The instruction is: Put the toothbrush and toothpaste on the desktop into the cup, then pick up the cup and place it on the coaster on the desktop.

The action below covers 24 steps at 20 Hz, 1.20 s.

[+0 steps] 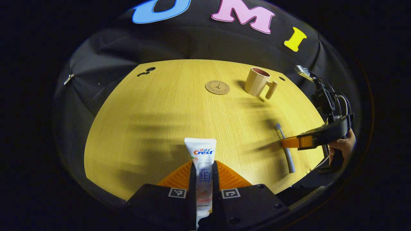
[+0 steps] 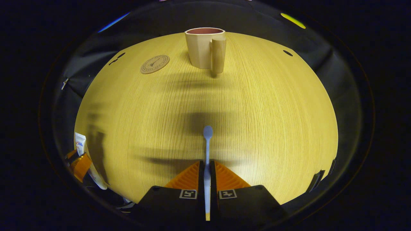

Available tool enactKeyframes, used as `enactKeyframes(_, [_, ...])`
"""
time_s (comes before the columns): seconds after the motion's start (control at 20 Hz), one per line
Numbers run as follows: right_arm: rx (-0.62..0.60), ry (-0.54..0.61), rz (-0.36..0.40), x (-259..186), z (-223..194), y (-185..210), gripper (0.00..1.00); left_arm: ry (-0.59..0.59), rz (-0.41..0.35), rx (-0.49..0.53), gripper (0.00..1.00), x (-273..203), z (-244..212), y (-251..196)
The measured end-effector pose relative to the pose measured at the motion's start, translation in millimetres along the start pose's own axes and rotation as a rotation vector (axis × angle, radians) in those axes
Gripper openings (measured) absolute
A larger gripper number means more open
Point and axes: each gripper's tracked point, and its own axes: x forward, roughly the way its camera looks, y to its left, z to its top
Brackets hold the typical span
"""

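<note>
Left gripper [image 1: 204, 173]: jaws closed on the toothpaste [image 1: 202, 160], tube pointing forward over the surface [image 1: 160, 106]. Right gripper [image 2: 207, 175]: jaws closed on the toothbrush [image 2: 207, 144], seemingly raised slightly, head forward. Cup [image 2: 204, 48] upright at the far side, coaster [image 2: 155, 64] beside it, apart.

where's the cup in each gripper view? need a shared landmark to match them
Left gripper view: cup upper right on the desktop, handle toward the lower right, right of the coaster.
Right gripper view: cup top centre, handle facing the camera, coaster to its left.
Shared landmark: the round coaster, lying apart from the cup in both.
</note>
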Motion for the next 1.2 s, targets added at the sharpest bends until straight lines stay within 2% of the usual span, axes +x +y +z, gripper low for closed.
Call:
enactKeyframes(0.1, [-0.018, -0.004, 0.016, -1, -1, 1, 0.10, -0.010, 0.003, -0.008, 0.29, -1, 0, -2])
enactKeyframes(0.3, [-0.008, -0.033, 0.045, -2, 0, 0, 0.07, -0.030, 0.004, -0.013, 0.25, -6, 4, -9])
enactKeyframes(0.6, [0.038, -0.200, 0.140, -32, 20, 5, 0.06, -0.111, -0.027, -0.067, 0.25, -15, 22, -25])
enactKeyframes(0.65, [0.051, -0.232, 0.152, -39, 24, 4, 0.06, -0.135, -0.030, -0.075, 0.24, -16, 28, -26])
enactKeyframes(0.7, [0.061, -0.265, 0.164, -46, 29, 2, 0.06, -0.158, -0.034, -0.081, 0.29, -16, 35, -28])
enactKeyframes(0.75, [0.069, -0.298, 0.180, -53, 33, 1, 0.06, -0.181, -0.037, -0.086, 0.24, -17, 41, -31])
enactKeyframes(0.85, [0.084, -0.382, 0.223, -70, 47, 1, 0.06, -0.226, -0.053, -0.093, 0.24, -19, 56, -37])
enactKeyframes(1.0, [0.098, -0.484, 0.289, -94, 60, -3, 0.06, -0.303, -0.100, -0.112, 0.24, -17, 86, -54])
enactKeyframes(1.2, [0.118, -0.564, 0.330, -106, 84, -13, 0.07, -0.438, -0.171, -0.149, 0.24, -11, 137, -81])
